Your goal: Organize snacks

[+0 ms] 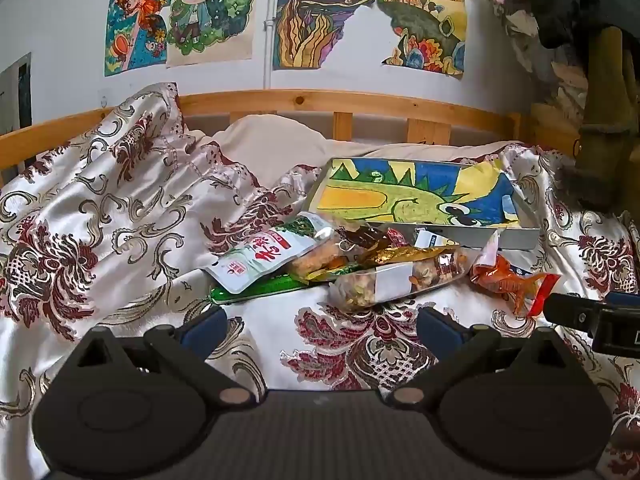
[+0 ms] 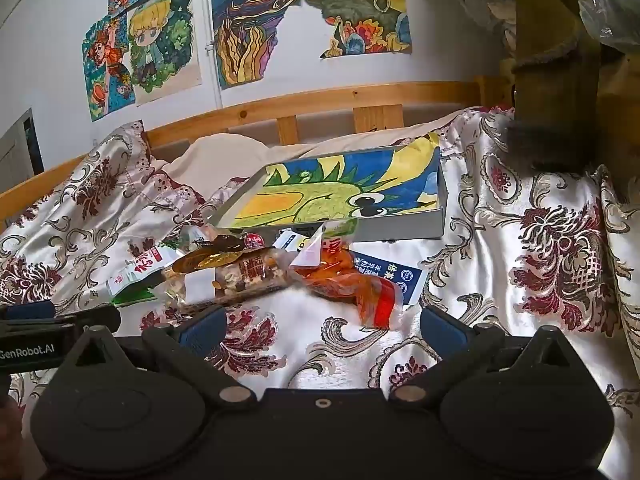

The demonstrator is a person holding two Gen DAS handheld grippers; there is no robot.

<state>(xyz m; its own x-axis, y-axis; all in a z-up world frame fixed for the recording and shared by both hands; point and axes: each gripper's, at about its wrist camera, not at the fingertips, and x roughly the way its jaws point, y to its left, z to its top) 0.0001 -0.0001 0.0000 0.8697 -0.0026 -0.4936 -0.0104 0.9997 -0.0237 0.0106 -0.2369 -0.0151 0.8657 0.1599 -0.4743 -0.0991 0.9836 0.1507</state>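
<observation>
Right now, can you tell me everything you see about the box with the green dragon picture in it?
The box is shallow, grey and rectangular, maybe cardboard, with low walls. A crayon-style drawing of a green spiky creature with a big eye, on blue and yellow, lines its bottom. It lies open and slightly tilted on the patterned bedspread, behind the heap of snack packets. No snacks are inside; some packets lie against its front wall.

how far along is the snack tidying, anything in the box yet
Nothing looks done: the grey box holds only a dragon drawing, no snacks. Nothing is in hand either; the left gripper and right gripper are both open and empty. All snacks are left, piled on the bedspread in front of the box, including the orange packet and green-white pouch.
</observation>
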